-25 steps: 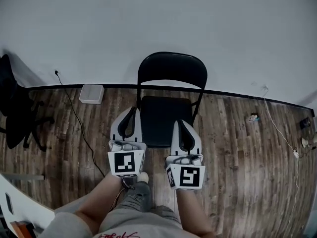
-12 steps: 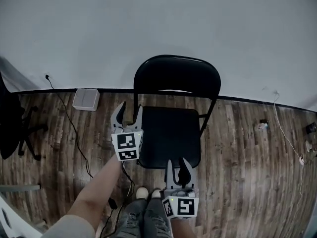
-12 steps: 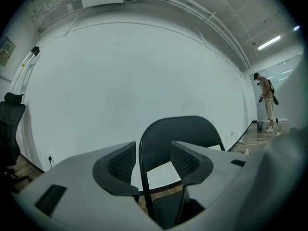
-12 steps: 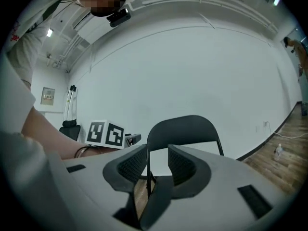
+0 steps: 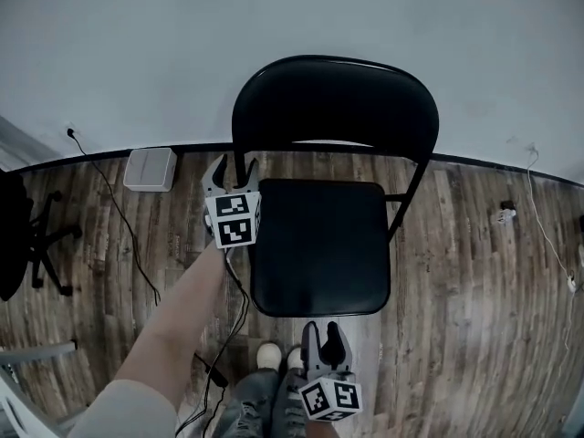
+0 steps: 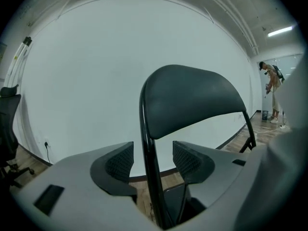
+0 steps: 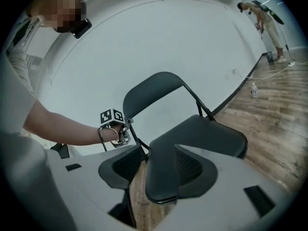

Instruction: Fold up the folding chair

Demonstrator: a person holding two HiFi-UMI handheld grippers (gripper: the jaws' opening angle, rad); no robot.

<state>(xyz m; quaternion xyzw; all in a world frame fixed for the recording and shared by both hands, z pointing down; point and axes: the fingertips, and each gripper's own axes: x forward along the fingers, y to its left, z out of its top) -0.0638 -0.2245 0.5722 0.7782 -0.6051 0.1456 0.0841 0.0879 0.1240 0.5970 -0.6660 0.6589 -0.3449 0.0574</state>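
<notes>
Where it stands unfolded on the wood floor (image 5: 465,281), back to the wall, the folding chair (image 5: 321,245) is entered as: black, tubular frame, padded seat and backrest (image 5: 333,99). It is judged stiff, moderately heavy and smooth, so probably slippery on the painted tube. It is hinged, so the seat should swing up towards the back, and the joints could pinch. Holds, left to right: the left back upright (image 6: 147,143) just below the backrest, where the left gripper (image 5: 230,172) has its jaws opening wide, the tube between the pads but not pressed; then the seat's front edge (image 7: 161,189), where the right gripper (image 5: 322,334) has its jaws opening, partly spread, that edge between them and not clamped. Containers: no open bin or tray in any view. The only item of the kind is a flat white box (image 5: 151,169), shut, on the floor by the wall left of the chair, its contents not to be told.
</notes>
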